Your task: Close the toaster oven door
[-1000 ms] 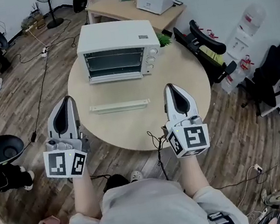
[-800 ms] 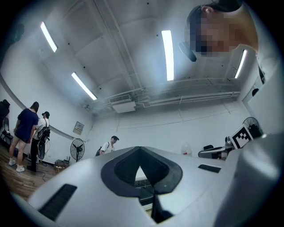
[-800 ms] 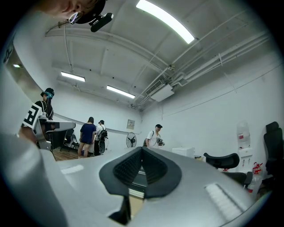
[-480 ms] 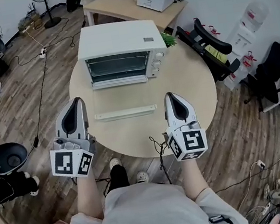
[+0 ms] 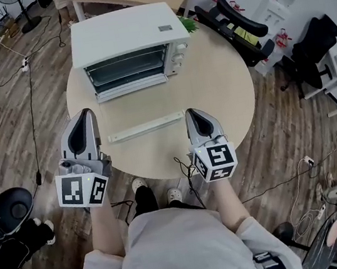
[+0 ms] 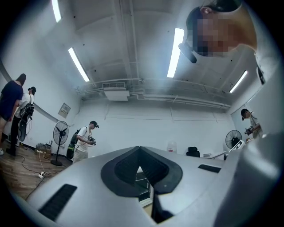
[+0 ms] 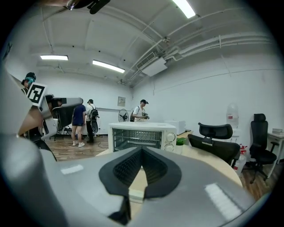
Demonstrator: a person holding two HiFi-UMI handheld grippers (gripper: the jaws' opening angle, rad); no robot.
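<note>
From the head view I see the toaster oven [image 5: 121, 33] sitting at the far side of the round table [image 5: 225, 90], its cavity open and its door [image 5: 145, 127] dropped flat toward me, showing mainly as a white rail along its front edge. I hold the left gripper [image 5: 83, 117] and the right gripper [image 5: 194, 114] low over the near side of the table, one just beside each end of that rail and touching nothing. I judge this a sensible start: from here either tip can slide under the front edge and swing it up. In the left gripper view the jaws are clenched together with nothing between them; the camera tilts up at the ceiling lights, and only a sliver of the oven shows through the notch below the tips, so this tool is not yet aimed. In the right gripper view the jaws are likewise pressed closed and empty, pointing straight at the oven's open front, with the pale end of the rail just under the tips. Closed jaws suit me here, since I expect to push, not pinch.
</note>
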